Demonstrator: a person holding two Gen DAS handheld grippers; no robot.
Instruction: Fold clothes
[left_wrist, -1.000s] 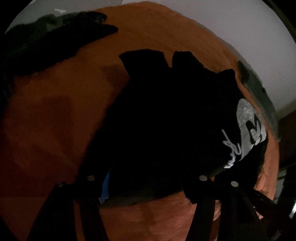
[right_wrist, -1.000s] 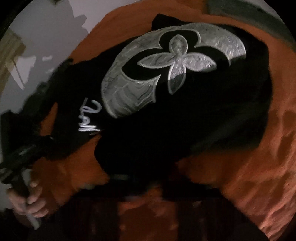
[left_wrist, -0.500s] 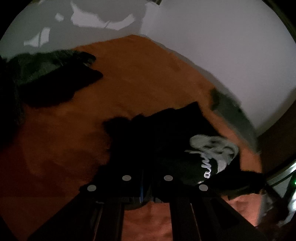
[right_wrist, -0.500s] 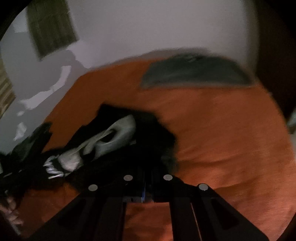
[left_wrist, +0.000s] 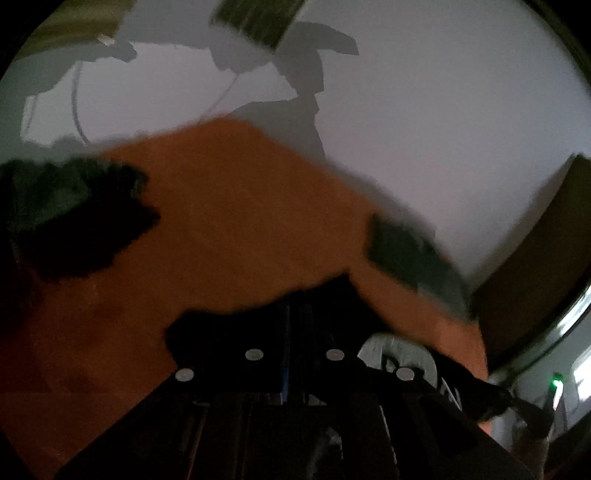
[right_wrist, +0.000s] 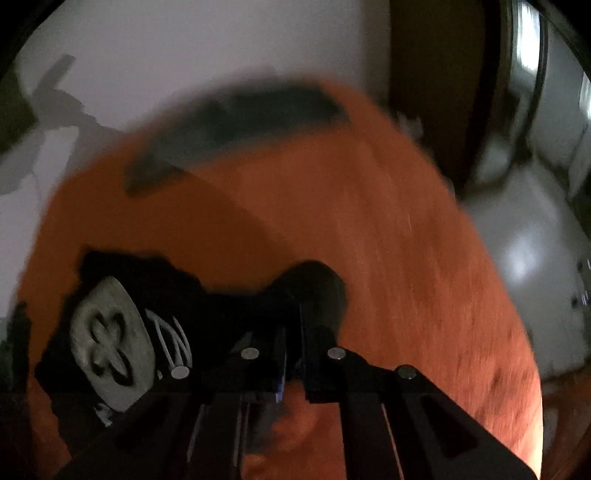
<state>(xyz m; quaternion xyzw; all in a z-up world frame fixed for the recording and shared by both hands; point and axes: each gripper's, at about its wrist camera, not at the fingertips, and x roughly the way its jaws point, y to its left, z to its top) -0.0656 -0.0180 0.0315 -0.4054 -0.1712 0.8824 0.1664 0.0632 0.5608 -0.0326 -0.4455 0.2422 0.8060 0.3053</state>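
Shirt (right_wrist: 122, 332), black with silver print, is hanging bunched between our grippers above orange bedspread (left_wrist: 240, 206). We are pinching its cloth in left gripper (left_wrist: 293, 332), fingers together on dark fabric. We are clamping right gripper (right_wrist: 293, 328) likewise on another edge. Cloth is looking light, soft, floppy, sagging wherever unsupported. We are judging hems or shoulder seams best for holding. Other dark clothes (left_wrist: 74, 214) are lying further off on bedspread.

Black shirt (right_wrist: 221, 306), silver print; orange bedspread (right_wrist: 388, 258).
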